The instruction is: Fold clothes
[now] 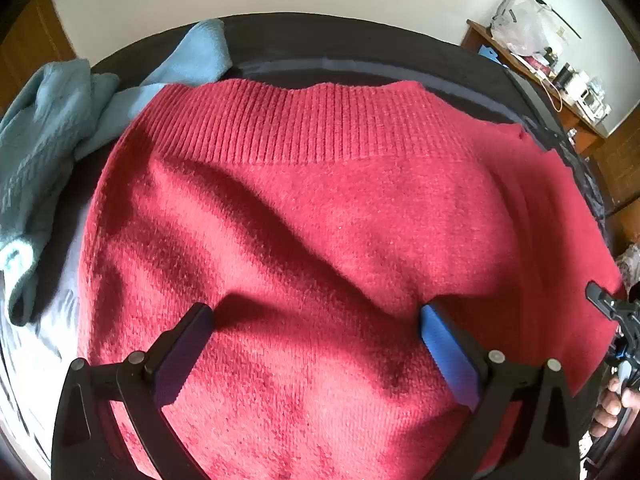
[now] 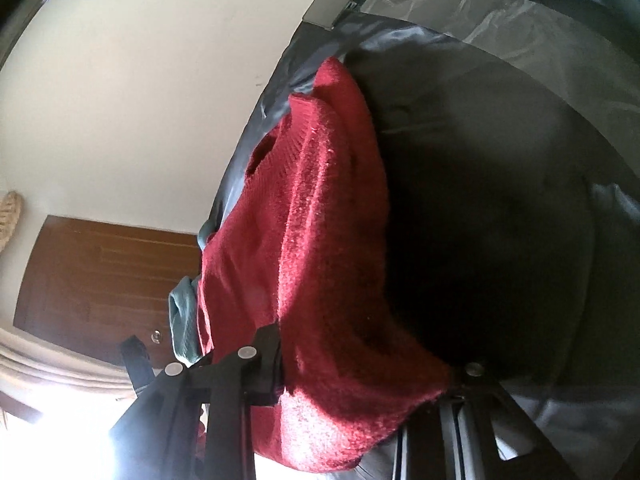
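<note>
Dark bed cover (image 1: 320, 36) under white wall | red sweater (image 1: 304, 240) spread flat, folds not begun | blue garment (image 1: 48, 128) heaped beside, untouched | left gripper (image 1: 316, 344) fingers wide apart over sweater | right gripper (image 2: 360, 364) apparently pinching sweater edge, partly hidden.

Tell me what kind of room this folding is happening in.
Probably a bedroom at home. The red knitted sweater lies on a dark grey bedspread, a brown wooden door stands in a plain white wall, and a cluttered wooden side table sits alongside.
</note>
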